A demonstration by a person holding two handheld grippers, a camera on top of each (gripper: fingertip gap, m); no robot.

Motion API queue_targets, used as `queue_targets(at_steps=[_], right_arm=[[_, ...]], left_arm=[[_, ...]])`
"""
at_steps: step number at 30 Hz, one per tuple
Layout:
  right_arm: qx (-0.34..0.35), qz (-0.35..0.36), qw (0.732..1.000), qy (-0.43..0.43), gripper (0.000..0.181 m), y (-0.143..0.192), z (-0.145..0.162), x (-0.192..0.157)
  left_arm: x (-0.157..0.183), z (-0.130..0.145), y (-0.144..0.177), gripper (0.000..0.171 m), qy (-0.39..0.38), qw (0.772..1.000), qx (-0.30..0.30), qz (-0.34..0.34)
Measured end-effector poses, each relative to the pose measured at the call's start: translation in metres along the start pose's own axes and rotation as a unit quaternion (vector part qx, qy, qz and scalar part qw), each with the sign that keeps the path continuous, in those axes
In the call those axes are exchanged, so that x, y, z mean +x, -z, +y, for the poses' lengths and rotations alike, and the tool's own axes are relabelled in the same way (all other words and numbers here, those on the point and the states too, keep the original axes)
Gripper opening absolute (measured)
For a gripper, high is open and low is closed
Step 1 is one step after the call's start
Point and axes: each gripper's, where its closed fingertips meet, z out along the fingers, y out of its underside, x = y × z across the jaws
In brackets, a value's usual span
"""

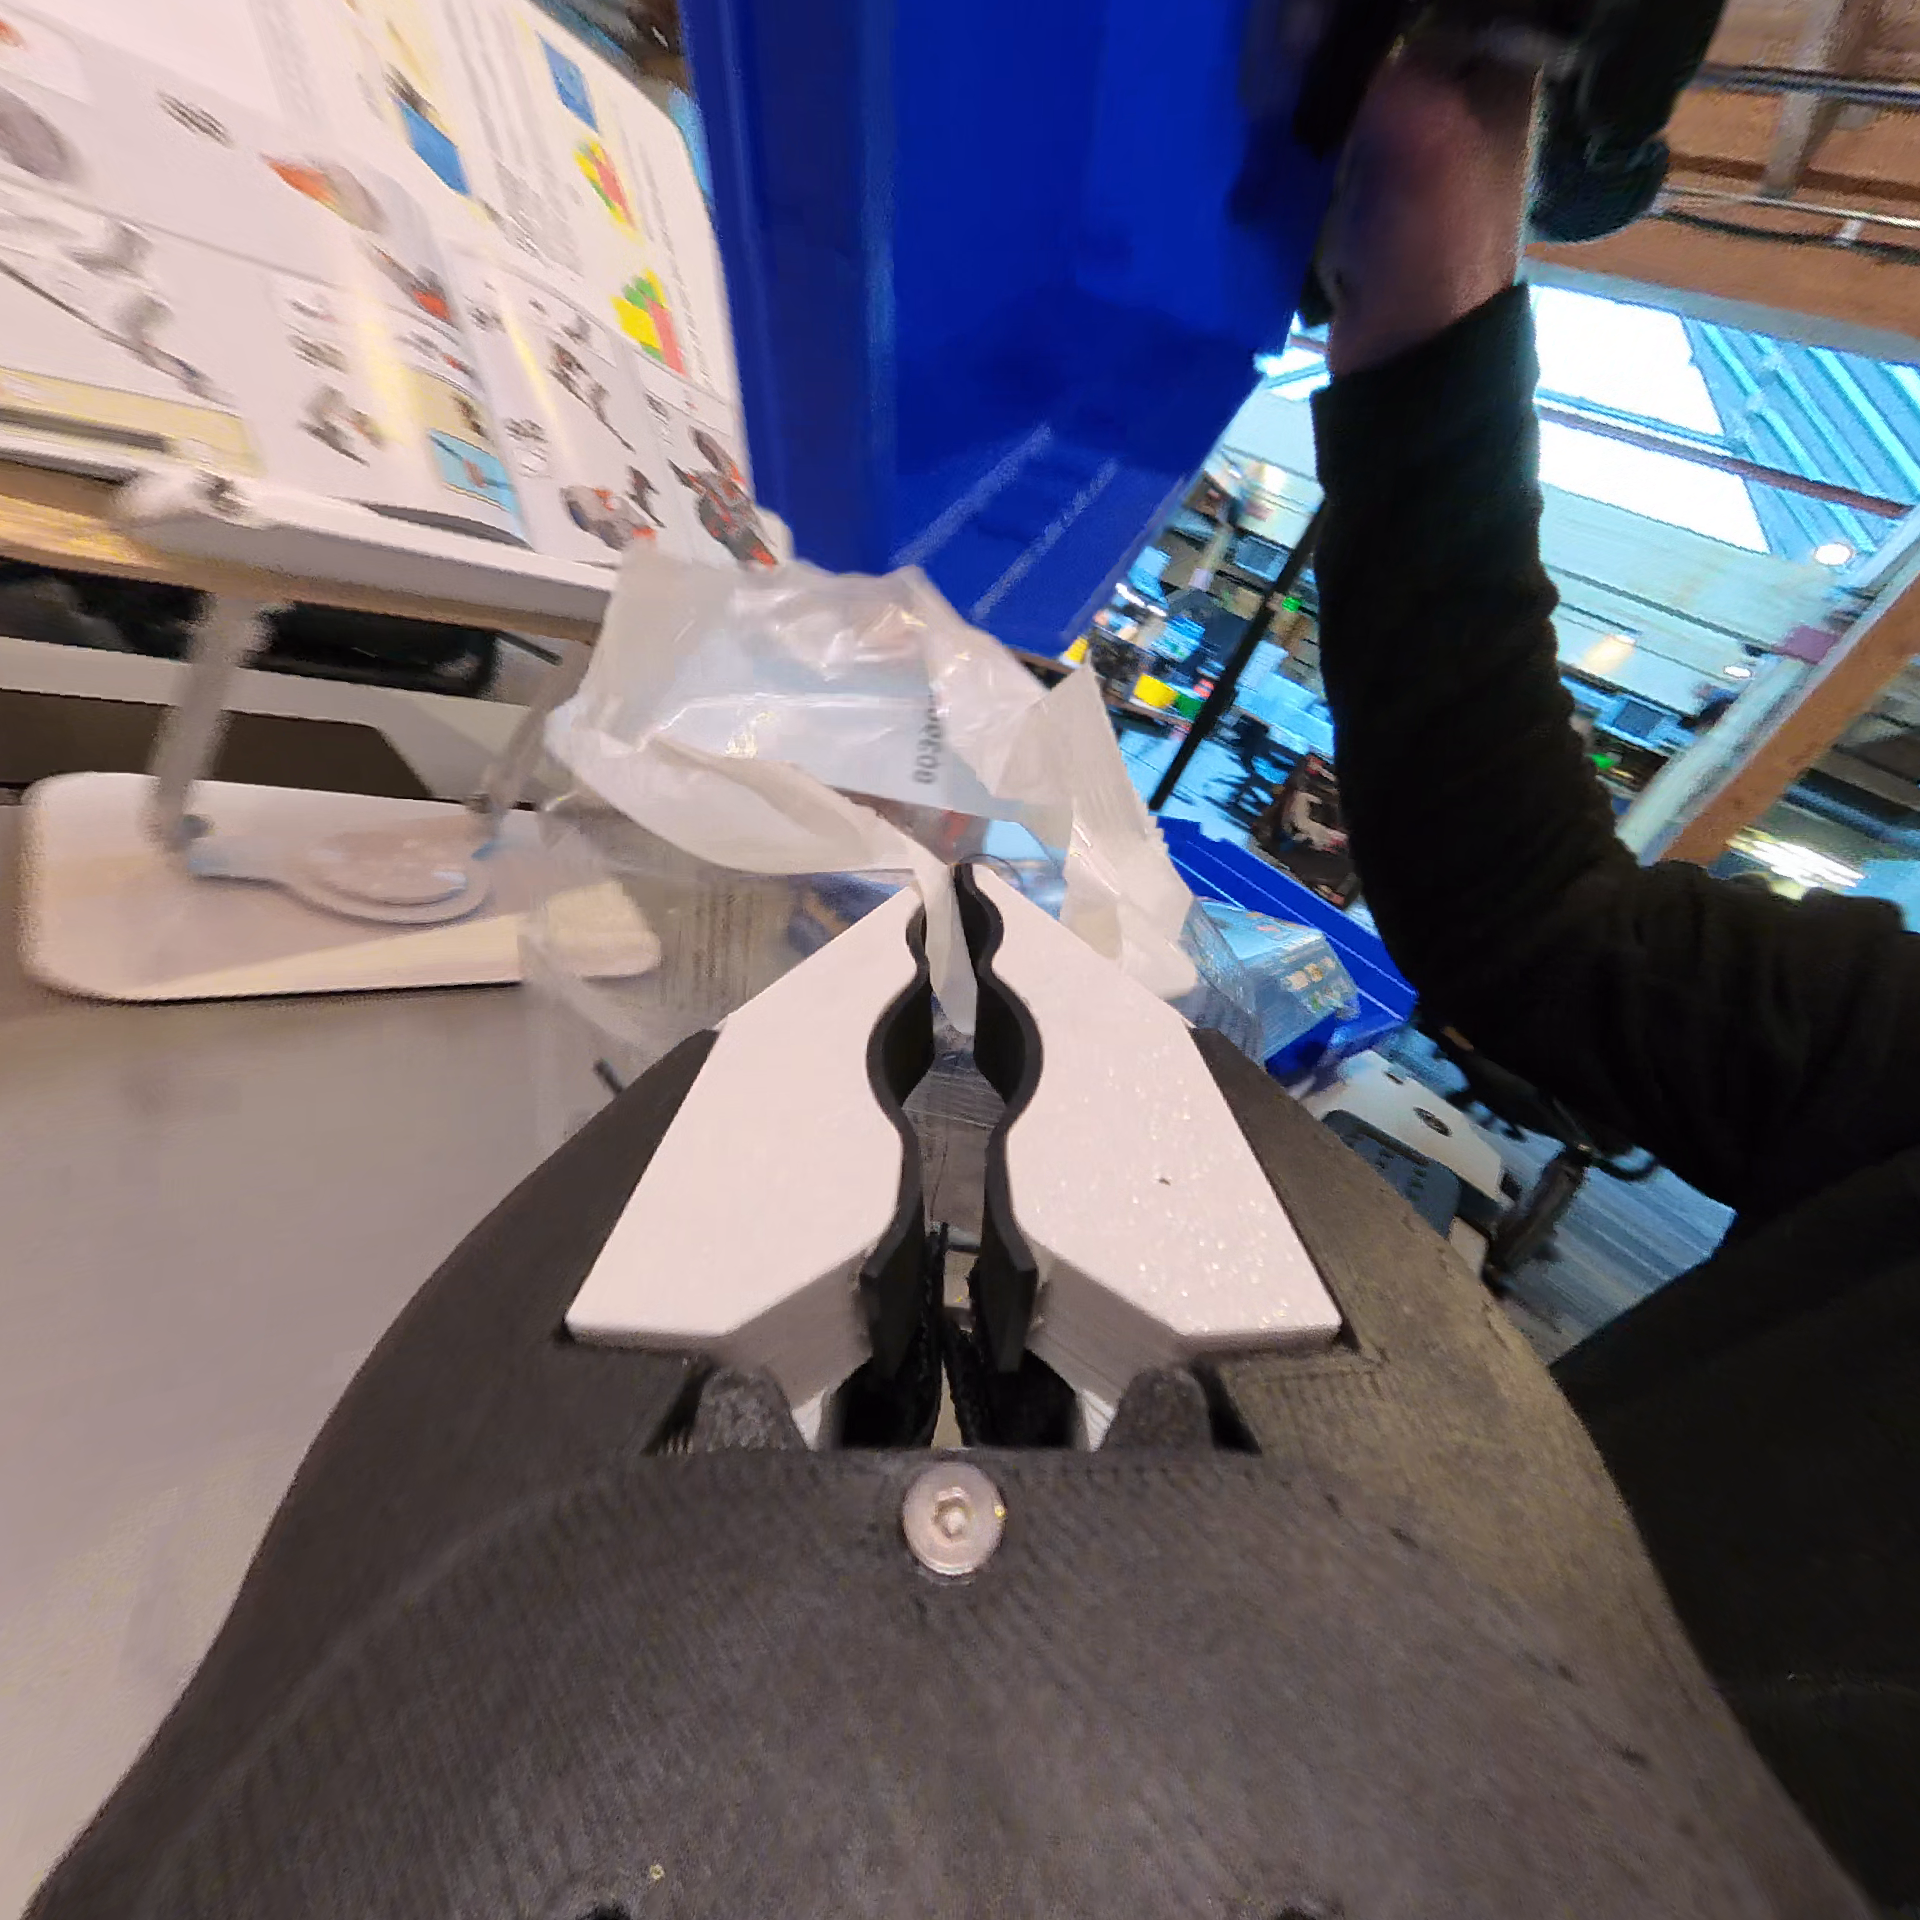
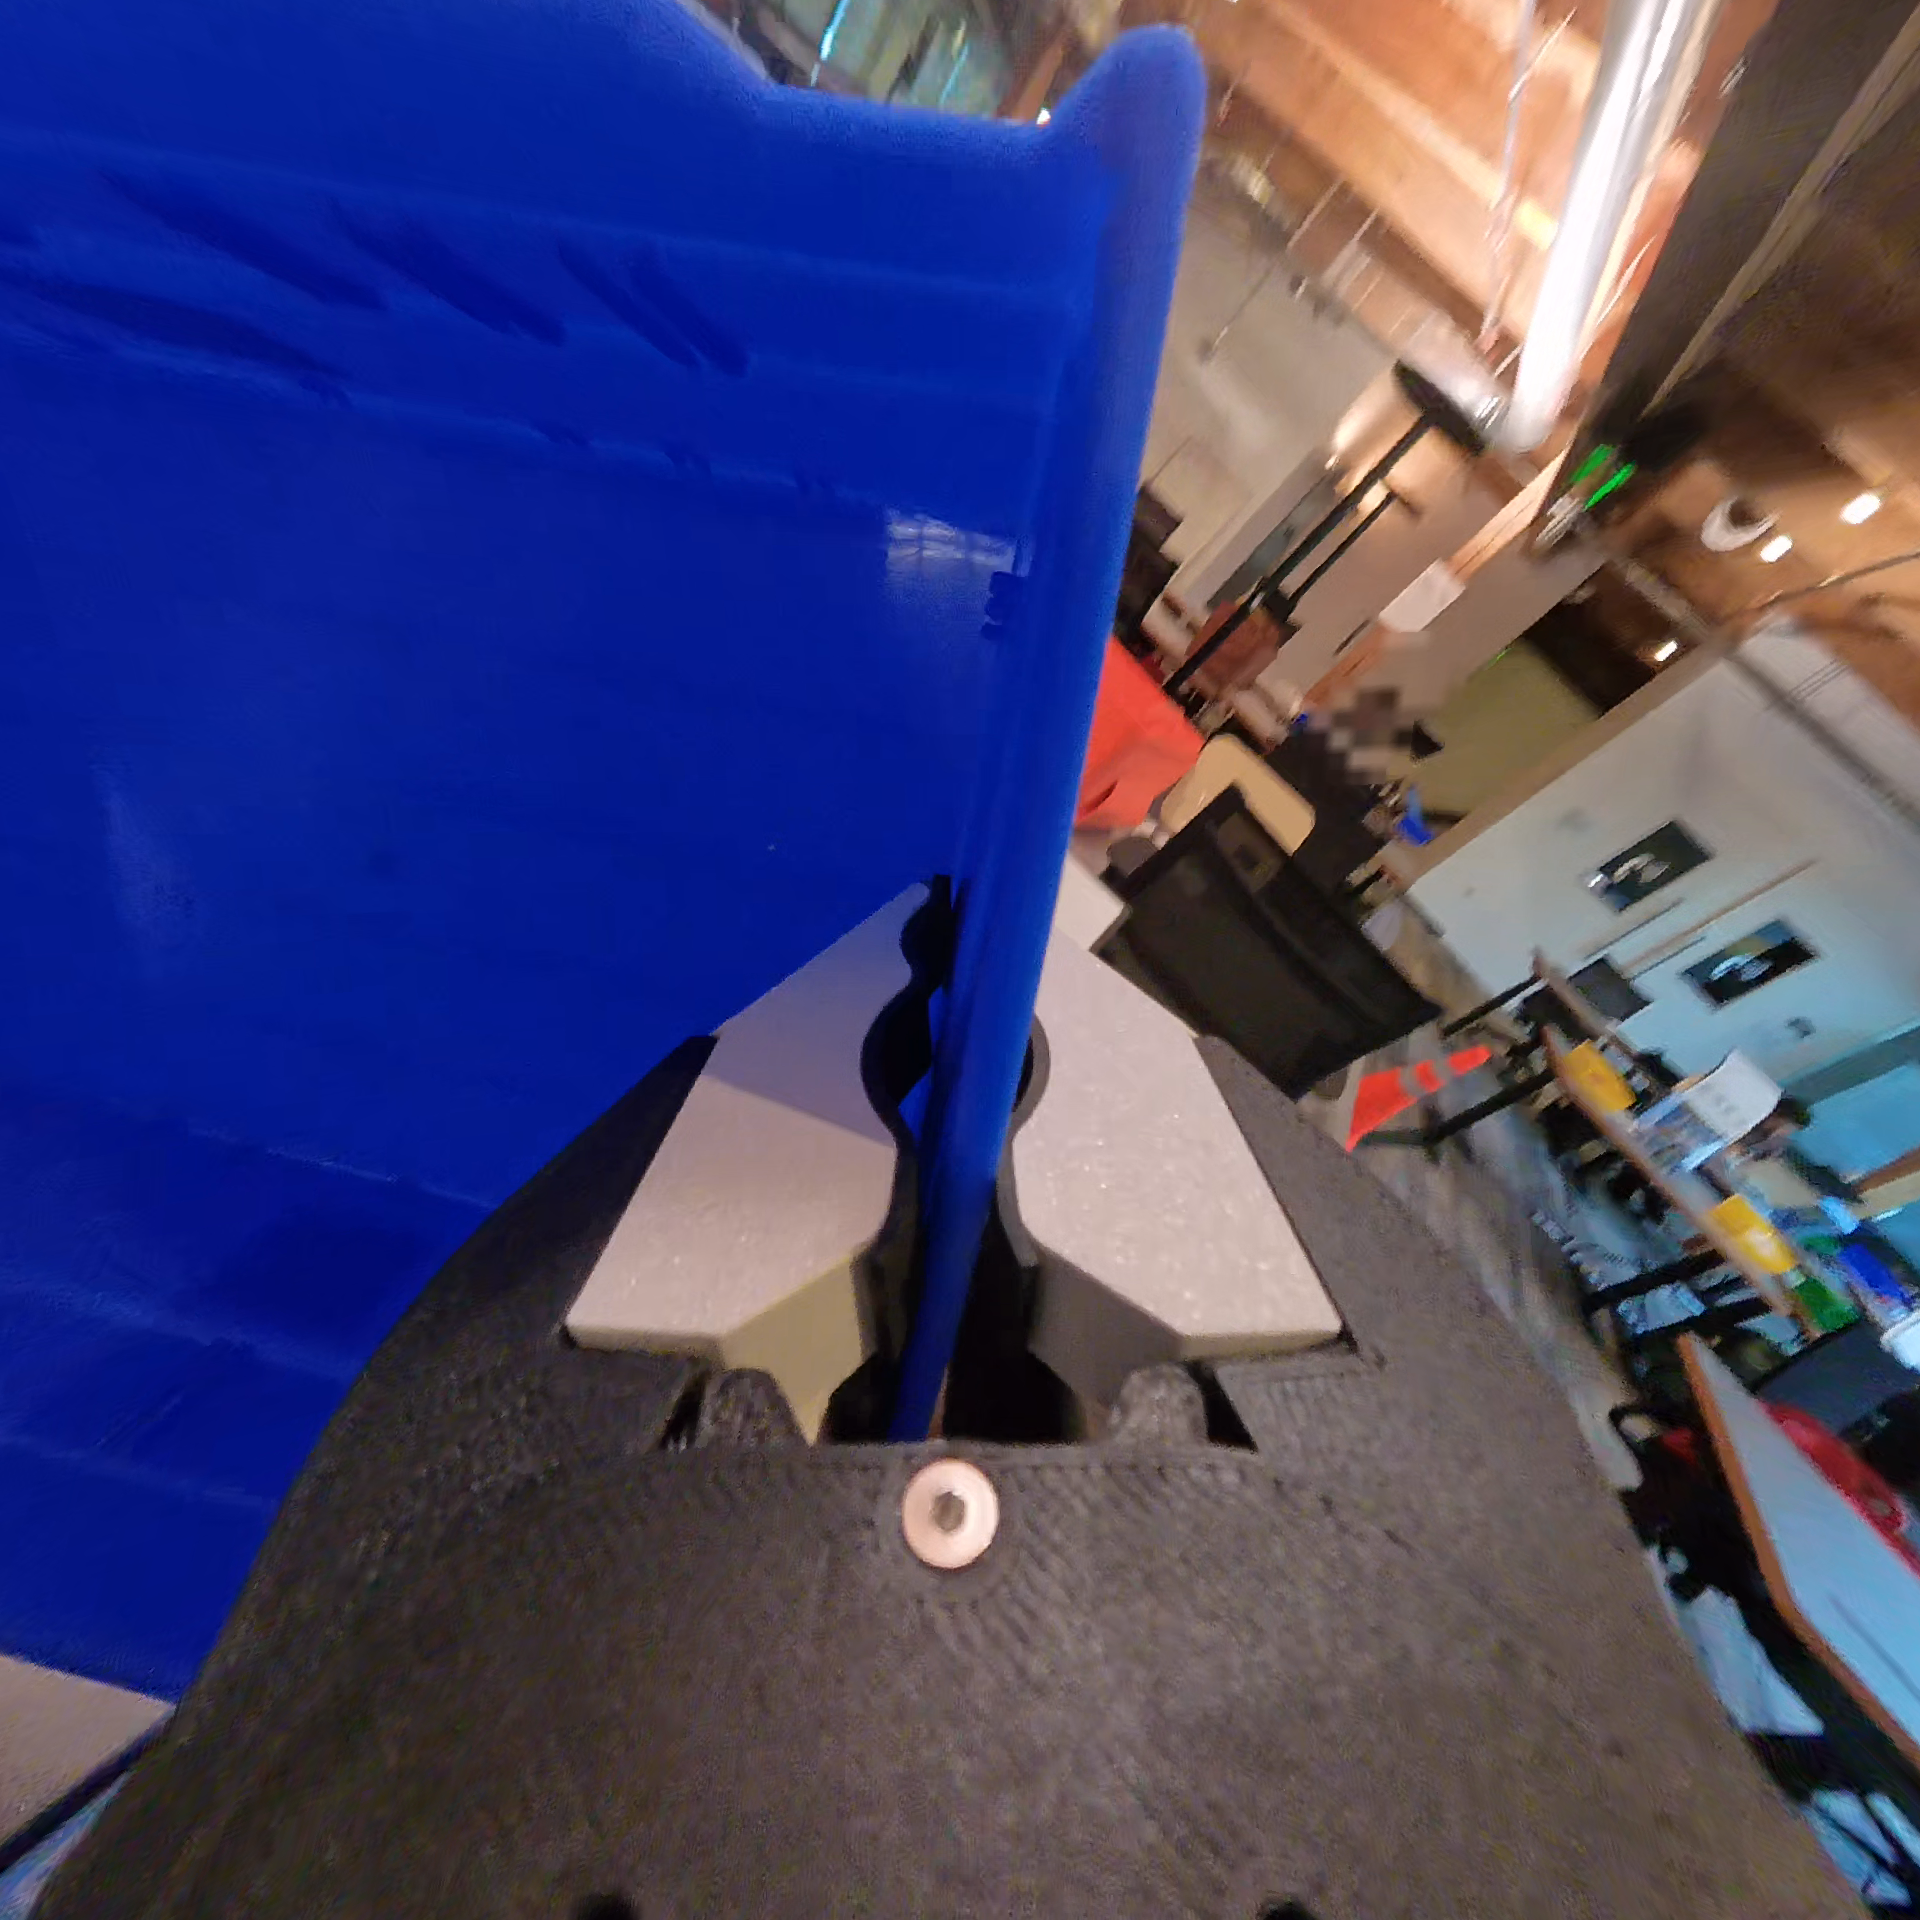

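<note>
— Crumpled clear plastic is what your left gripper has: its white fingers are clenched on a twisted tail of a plastic bag, which bunches up just past the tips in the middle of the left wrist view.

— Any writing on it?

— A pale label with dark printed digits sits on the bag, right of centre; I won't read it out. In the upper left of that frame an open instruction booklet rests on a white stand, its pages blurred, showing small pictures and coloured blocks. No brand is legible.

— And your other hand?

— Your right gripper is grasping the wall of a blue plastic bin, the thin blue edge running down between its fingers. In the left wrist view that bin hangs at the top centre, tilted, its lower corner just above the bag, and your dark sleeve reaches up the right side. A grey tabletop fills the lower left.
</note>
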Motion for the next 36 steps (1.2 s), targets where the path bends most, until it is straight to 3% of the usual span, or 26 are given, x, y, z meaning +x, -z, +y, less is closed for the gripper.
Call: queue_targets(at_steps=[4,7,12,17,24,30,36], right_arm=[[-0.069,-0.077,0.994,-0.034,0.0,-0.001,0.034,-0.011],[-0.109,-0.152,0.981,-0.048,0.0,-0.004,0.054,-0.039],[-0.156,-0.284,0.945,-0.038,0.0,-0.021,0.075,-0.129],[-0.192,-0.363,0.912,0.003,0.0,-0.042,0.092,-0.215],[-0.275,-0.495,0.821,0.074,0.0,-0.051,0.123,-0.337],[-0.326,-0.504,0.782,0.17,0.0,-0.072,0.138,-0.402],[-0.325,-0.493,0.777,0.219,0.0,-0.102,0.115,-0.416]], left_arm=[[0.004,-0.016,0.036,0.0,-0.02,0.999,0.023,-0.025],[0.017,-0.029,0.061,0.0,-0.041,0.998,0.032,-0.038],[0.043,-0.039,0.115,0.0,-0.076,0.993,0.037,-0.082],[0.062,-0.038,0.157,0.0,-0.081,0.99,0.046,-0.109],[0.077,-0.033,0.215,0.0,-0.097,0.983,0.059,-0.147],[0.089,-0.025,0.251,0.0,-0.12,0.978,0.058,-0.162],[0.096,0.002,0.253,0.0,-0.138,0.982,0.027,-0.125]])
